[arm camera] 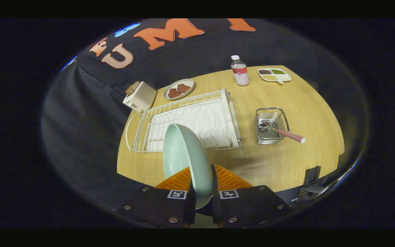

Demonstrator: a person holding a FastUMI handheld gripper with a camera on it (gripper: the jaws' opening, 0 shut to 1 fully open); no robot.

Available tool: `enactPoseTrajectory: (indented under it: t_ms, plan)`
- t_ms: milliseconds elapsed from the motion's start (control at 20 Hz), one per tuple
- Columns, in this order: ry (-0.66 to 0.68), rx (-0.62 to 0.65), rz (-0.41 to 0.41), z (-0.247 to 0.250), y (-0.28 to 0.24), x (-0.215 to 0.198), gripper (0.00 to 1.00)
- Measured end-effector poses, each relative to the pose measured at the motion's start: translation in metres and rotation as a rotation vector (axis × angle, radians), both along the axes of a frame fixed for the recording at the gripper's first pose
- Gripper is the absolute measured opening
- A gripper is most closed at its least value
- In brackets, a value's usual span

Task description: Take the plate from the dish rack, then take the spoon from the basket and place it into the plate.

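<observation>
The claw is closed narrow on the rim of a pale green plate, one finger on each face of it, so the plate stands on edge between the fingers and rises ahead of them, its hollow side turned to the left. The plate is lifted clear of the wooden surface and partly hides the near edge of the dish rack.

The dish rack, a white wire frame with a white ribbed tray inside, lies just beyond the held plate. Taking the rack as the landmark: to its right, set apart from it on the surface, sits a small wire basket. The spoon lies in that basket with its metal bowl down inside and its red-and-white patterned handle sticking out over the basket's right rim. Behind the rack, at its far left corner, stands a cream toaster with something brown in its slot. Just behind the rack's far edge is a small round dish holding two brown pieces. Farther back and to the right of the rack stands a clear bottle with a white cap, and to the right of that bottle lies a white divided tray with dark, green and yellow contents in its sections.
</observation>
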State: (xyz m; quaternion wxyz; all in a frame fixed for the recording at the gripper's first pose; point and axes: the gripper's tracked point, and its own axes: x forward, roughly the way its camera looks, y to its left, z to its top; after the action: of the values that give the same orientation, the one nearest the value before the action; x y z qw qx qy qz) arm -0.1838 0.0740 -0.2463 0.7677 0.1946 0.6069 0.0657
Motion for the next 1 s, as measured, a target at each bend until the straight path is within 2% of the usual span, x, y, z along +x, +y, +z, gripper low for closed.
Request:
enactPoseTrajectory:
  t_ms: [250, 550, 1000]
  plan:
    - [0.016, 0.148, -0.041, -0.027, -0.009, -0.029, 0.20]
    - [-0.003, 0.210, -0.076, -0.066, -0.021, -0.048, 0.20]
    - [0.013, 0.273, -0.119, -0.115, -0.012, -0.067, 0.22]
